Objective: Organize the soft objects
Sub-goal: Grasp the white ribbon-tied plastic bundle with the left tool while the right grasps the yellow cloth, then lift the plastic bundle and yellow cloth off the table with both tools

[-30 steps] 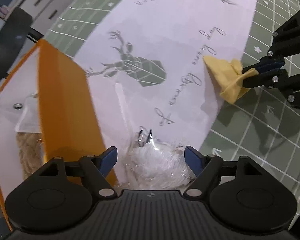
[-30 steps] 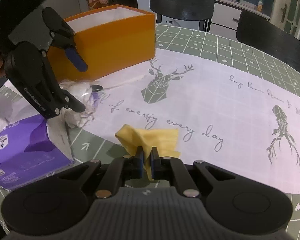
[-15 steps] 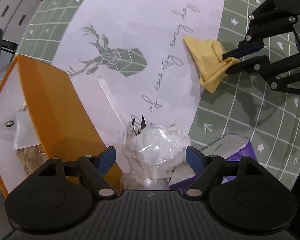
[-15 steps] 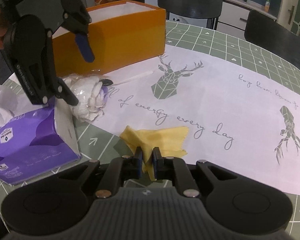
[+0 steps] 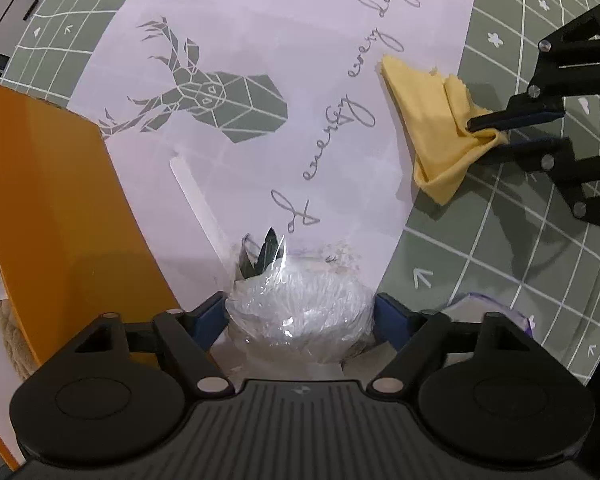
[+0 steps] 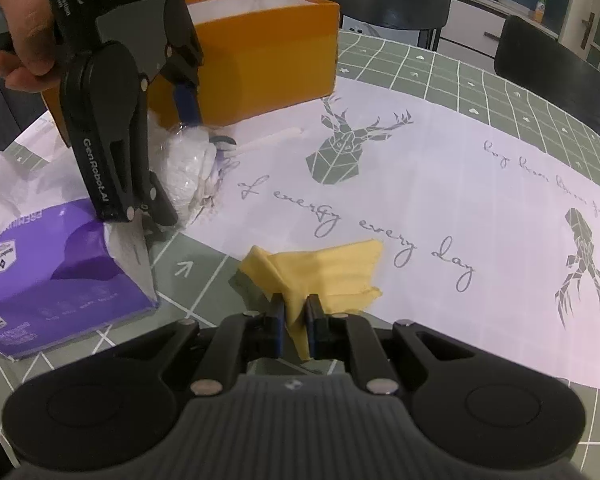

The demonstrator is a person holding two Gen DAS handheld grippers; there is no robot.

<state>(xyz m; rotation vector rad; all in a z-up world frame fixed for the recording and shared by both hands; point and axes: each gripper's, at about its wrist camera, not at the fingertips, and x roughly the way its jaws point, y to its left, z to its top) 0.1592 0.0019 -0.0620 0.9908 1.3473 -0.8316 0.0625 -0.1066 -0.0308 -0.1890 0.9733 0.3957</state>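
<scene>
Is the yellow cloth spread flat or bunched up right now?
Bunched. The yellow cloth is folded over itself and pinched at one crumpled edge by the right gripper, with the rest draping onto the table.

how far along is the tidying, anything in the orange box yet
Done: the orange box already holds something, a rope-like bundle showing at its edge. In hand: the left claw brackets the plastic-wrapped white bundle beside the box, and the right claw is shut on the yellow cloth, which lies on the table. Left: both must go into the box; the purple tissue pack sits untouched.
</scene>
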